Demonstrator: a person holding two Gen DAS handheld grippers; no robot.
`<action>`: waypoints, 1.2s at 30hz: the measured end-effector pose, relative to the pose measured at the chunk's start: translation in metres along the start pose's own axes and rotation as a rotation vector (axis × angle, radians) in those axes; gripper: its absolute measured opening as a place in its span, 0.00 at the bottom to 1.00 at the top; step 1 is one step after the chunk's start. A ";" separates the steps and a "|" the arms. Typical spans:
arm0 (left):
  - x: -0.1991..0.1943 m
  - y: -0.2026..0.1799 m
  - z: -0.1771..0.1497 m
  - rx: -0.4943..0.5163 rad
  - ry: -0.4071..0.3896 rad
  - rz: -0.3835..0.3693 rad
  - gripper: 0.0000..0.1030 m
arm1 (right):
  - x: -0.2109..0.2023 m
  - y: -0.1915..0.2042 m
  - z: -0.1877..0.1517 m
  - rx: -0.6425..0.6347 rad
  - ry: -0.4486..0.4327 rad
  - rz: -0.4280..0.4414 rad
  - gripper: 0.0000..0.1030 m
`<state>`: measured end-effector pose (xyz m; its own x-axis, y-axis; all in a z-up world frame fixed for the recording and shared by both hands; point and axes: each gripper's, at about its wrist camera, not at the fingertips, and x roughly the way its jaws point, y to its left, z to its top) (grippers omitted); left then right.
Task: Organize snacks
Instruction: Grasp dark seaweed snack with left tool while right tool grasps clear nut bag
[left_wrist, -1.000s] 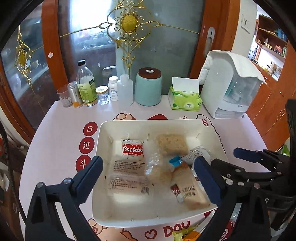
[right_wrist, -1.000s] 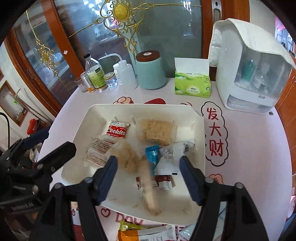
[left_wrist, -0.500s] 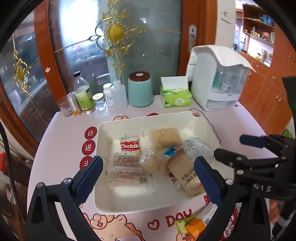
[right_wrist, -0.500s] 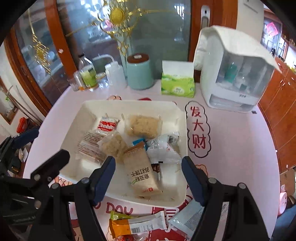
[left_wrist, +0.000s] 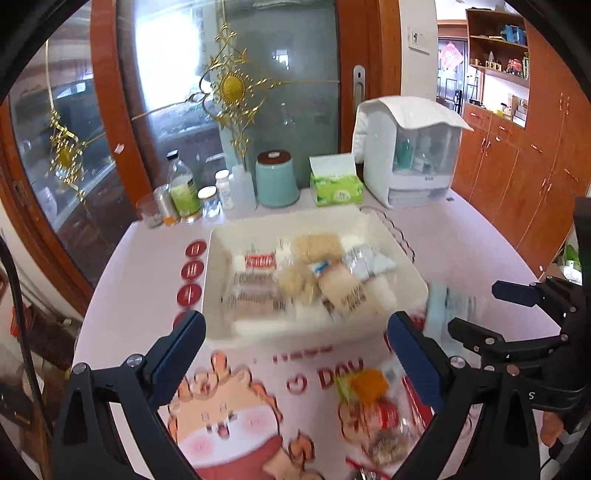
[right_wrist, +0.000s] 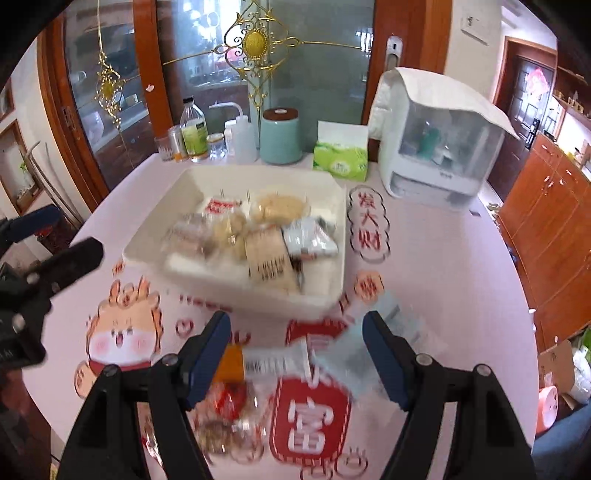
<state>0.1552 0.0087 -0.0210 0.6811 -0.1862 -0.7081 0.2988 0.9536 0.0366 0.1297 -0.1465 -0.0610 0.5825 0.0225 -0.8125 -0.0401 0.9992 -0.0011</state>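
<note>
Now both tools spread, grasping nothing: left tool (left_wrist: 295, 354), right tool (right_wrist: 297, 350). I risk nudging orange packet (right_wrist: 231, 363) off desk's (right_wrist: 443, 266) near edge, missing tray (right_wrist: 332, 295).

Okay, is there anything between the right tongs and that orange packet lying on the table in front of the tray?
Nothing visible. The right tongs are open right above the orange packet, which lies loose on the table before the white tray.
</note>
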 end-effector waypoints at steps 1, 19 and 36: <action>-0.004 -0.001 -0.009 -0.002 0.004 0.002 0.96 | -0.003 0.000 -0.009 -0.001 -0.007 0.001 0.72; 0.042 -0.035 -0.197 0.042 0.371 -0.196 0.95 | 0.042 0.047 -0.145 -0.303 0.084 0.204 0.58; 0.066 -0.021 -0.198 -0.002 0.421 -0.211 0.95 | 0.075 0.090 -0.154 -0.493 0.114 0.239 0.43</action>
<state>0.0620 0.0236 -0.2080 0.2750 -0.2646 -0.9243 0.4004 0.9056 -0.1401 0.0445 -0.0600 -0.2119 0.4204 0.2149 -0.8815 -0.5510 0.8324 -0.0598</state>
